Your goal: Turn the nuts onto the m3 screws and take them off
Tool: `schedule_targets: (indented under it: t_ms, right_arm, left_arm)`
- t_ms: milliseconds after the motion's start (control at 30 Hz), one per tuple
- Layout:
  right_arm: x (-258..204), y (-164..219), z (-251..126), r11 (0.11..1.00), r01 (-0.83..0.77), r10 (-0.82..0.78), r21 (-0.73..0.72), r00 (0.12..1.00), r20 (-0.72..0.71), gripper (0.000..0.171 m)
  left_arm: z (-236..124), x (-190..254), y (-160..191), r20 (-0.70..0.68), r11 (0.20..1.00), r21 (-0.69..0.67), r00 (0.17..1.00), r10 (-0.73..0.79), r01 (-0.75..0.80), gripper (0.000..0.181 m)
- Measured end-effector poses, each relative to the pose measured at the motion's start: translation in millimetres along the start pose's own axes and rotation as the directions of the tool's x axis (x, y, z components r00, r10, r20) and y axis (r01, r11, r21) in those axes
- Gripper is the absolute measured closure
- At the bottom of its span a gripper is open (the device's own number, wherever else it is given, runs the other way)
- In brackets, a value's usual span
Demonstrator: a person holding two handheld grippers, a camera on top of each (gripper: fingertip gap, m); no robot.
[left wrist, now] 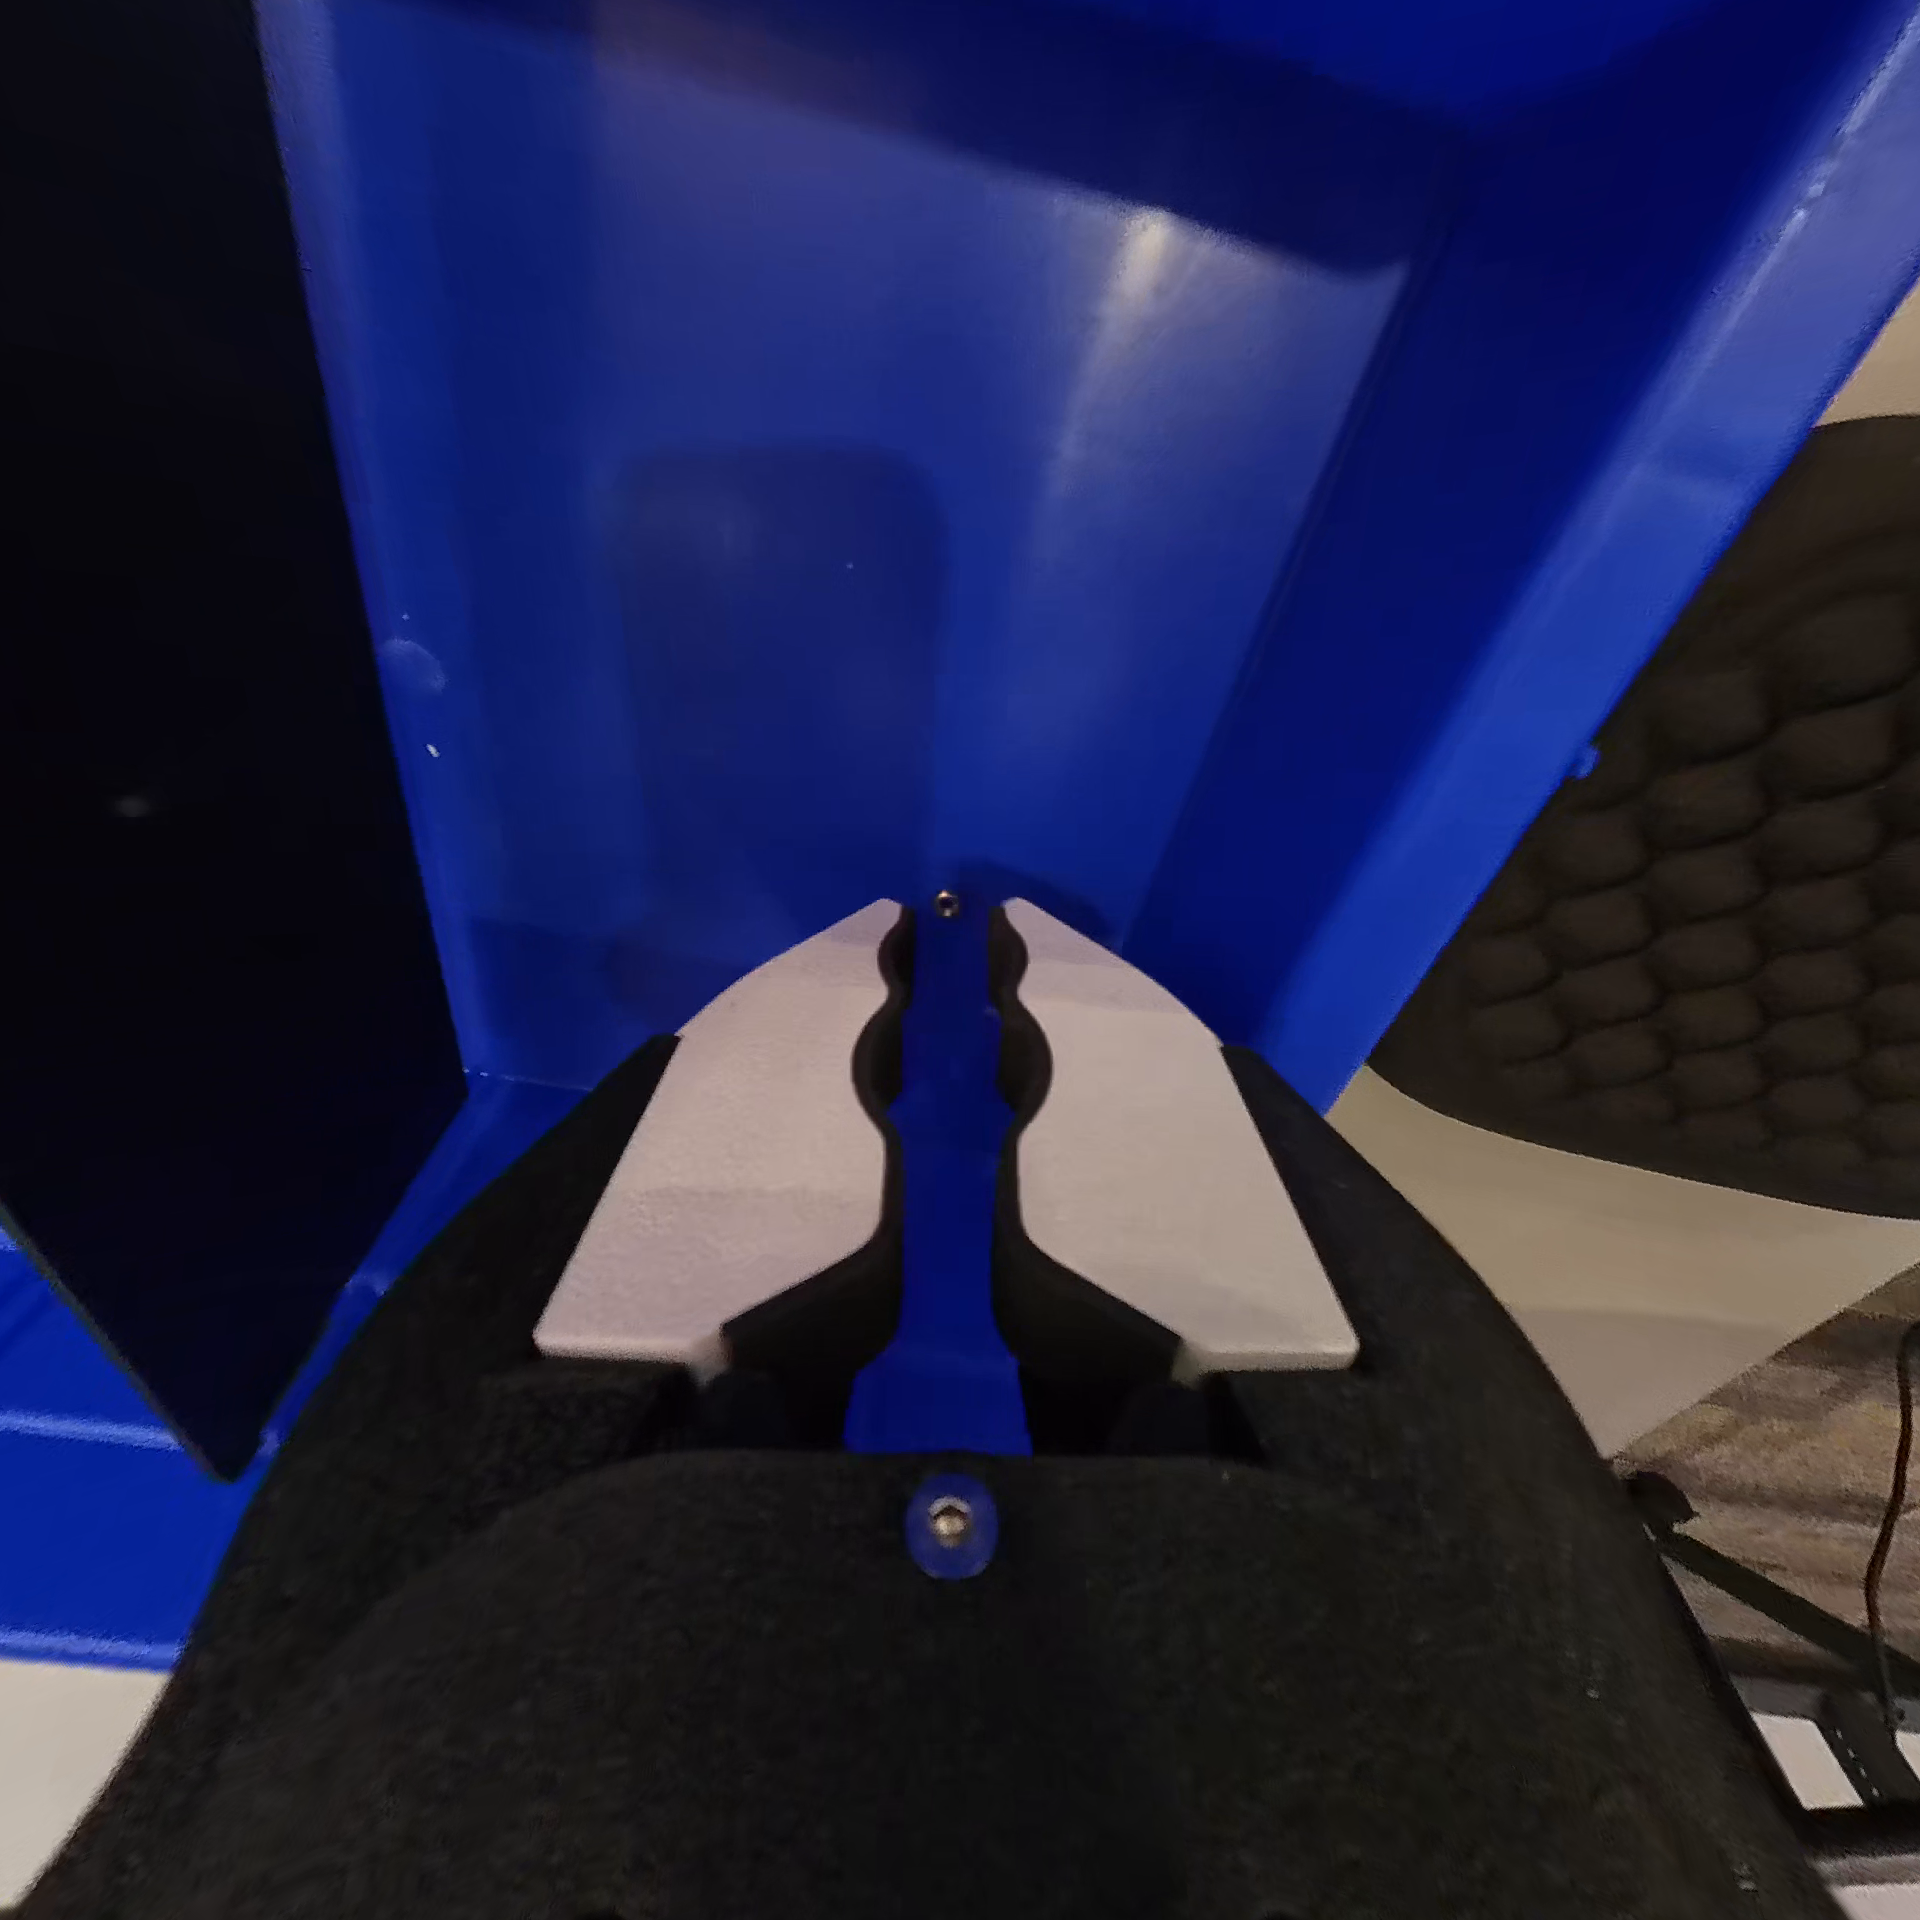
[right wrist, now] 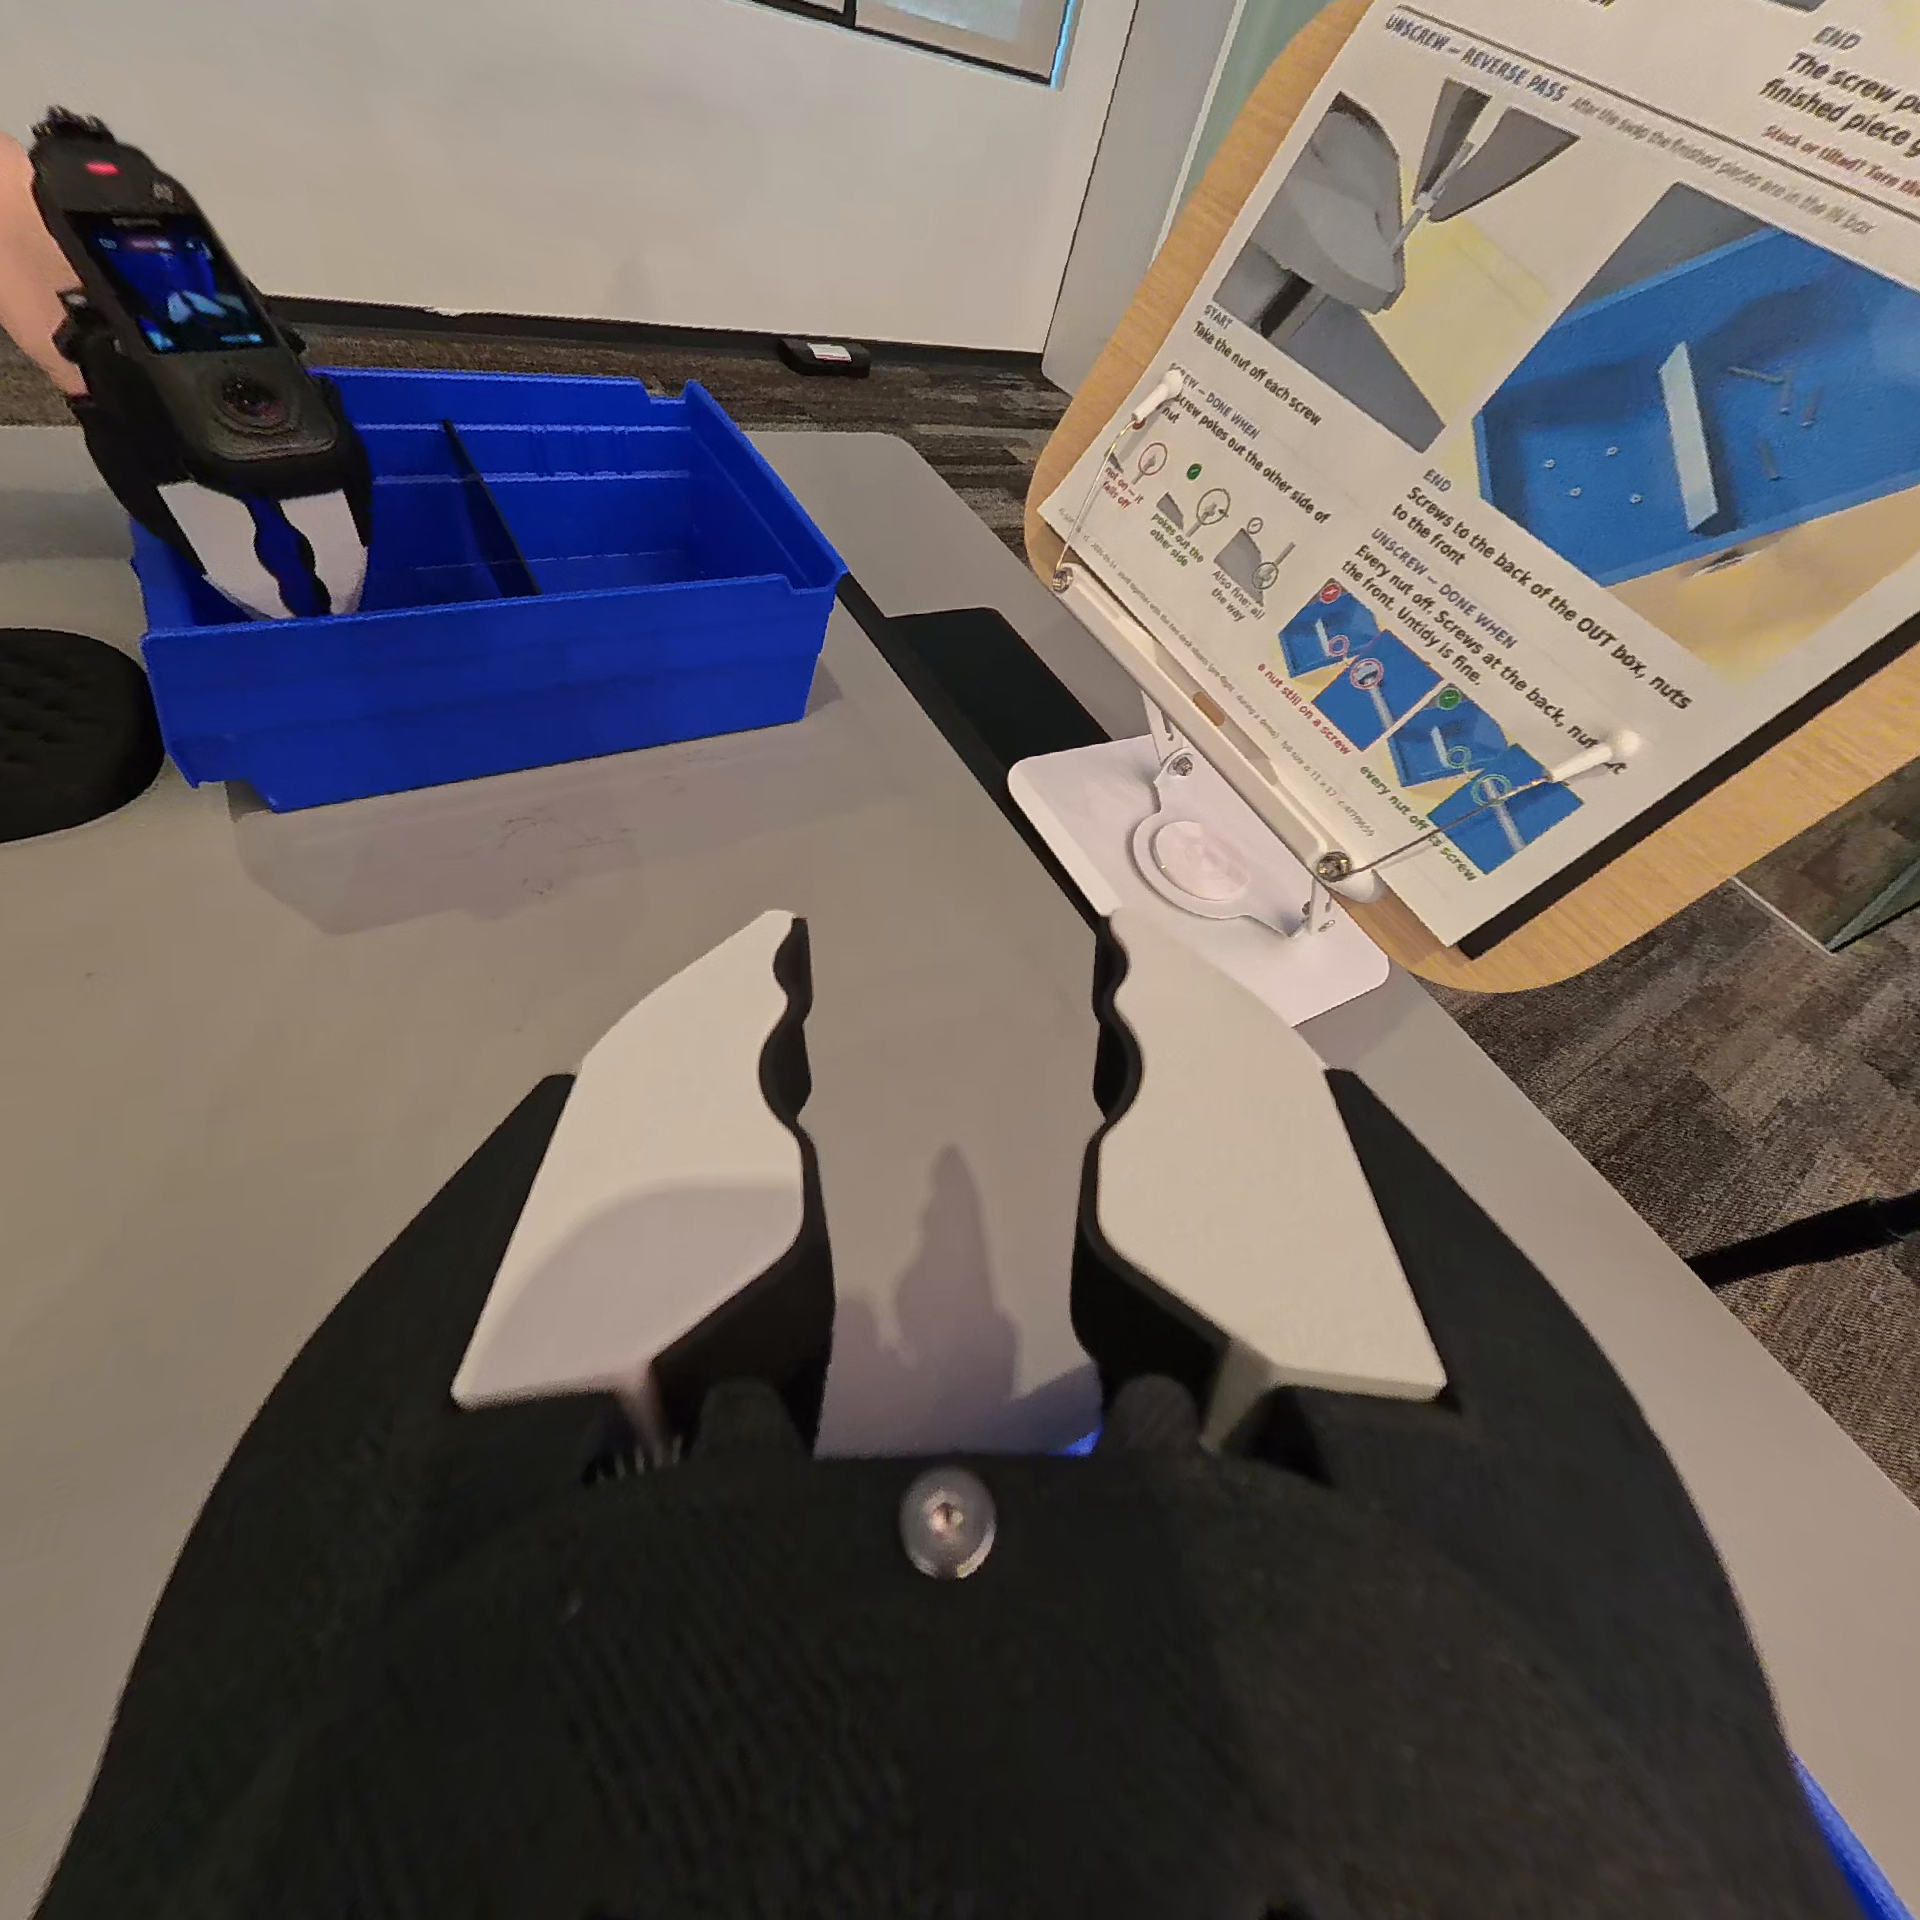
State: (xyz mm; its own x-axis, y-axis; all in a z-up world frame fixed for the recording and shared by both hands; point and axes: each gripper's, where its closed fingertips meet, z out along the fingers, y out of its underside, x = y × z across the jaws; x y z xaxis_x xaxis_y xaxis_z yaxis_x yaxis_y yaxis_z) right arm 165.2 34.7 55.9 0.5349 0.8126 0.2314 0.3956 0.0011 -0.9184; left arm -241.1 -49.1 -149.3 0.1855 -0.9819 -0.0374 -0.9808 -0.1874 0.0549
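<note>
At lower centre of the left wrist view: a tiny metal piece [left wrist: 943, 902] shows end-on against the floor of the blue bin [left wrist: 1299, 727], right at the tips of the left gripper [left wrist: 948, 909]. It is too small to tell nut from screw.
Left gripper state: jaws drawn close, with a narrow strip of blue floor showing between them. The gap looks wider than the piece, and I cannot tell whether either pad touches it.
Left gripper seen from the right wrist view: in the upper left of the frame it dips, tips down, into the near-left compartment of the bin [right wrist: 488, 675], beside the black divider [right wrist: 488, 509].
Right gripper [right wrist: 945, 935]: spread wide and empty over the bare grey table [right wrist: 520, 987], well apart from the bin.
Other things: an instruction sheet on a stand [right wrist: 1507, 416] at upper right; a black textured pad [right wrist: 62, 727] just beside the bin at the left edge.
Handling, as a judgement: the piece should be rigid, very light and smooth, so it is likely to skid on the slick plastic or flip out of the pads.
Where to grip: a nut across two opposite flats, a screw across its shank near the head, held at the very tips and closed slowly.
</note>
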Motion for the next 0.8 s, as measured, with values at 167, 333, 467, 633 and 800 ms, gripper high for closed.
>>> schedule_targets:
  t_ms: [167,333,467,633,800]
  right_arm:
    - [-1.8,2.7,3.0,1.0,0.008,-0.007,-0.016,1.0,0.006,0.118]
    - [-3.1,5.9,5.8,0.999,0.015,-0.015,-0.035,1.0,0.01,0.118]
    - [-4.5,7.3,7.2,0.999,0.018,-0.018,-0.044,1.0,0.015,0.118]
    - [-6.6,8.5,9.5,0.998,0.02,-0.019,-0.052,1.0,0.022,0.118]
    - [-10.2,11.5,13.0,0.997,0.03,-0.027,-0.072,0.999,0.035,0.118]
  left_arm:
    - [6.0,-2.3,4.3,0.01,0.999,-0.037,1.0,0.011,-0.01,0.164]
    - [6.8,-3.3,2.7,0.009,0.999,-0.035,1.0,0.005,-0.005,0.164]
    - [7.2,-2.5,2.9,0.003,0.999,-0.037,1.0,0.004,-0.004,0.166]
    - [7.7,0.7,3.0,-0.019,0.999,-0.043,1.0,0.008,-0.009,0.172]
    - [8.1,1.7,3.1,-0.033,0.999,-0.046,0.999,0.001,-0.002,0.175]
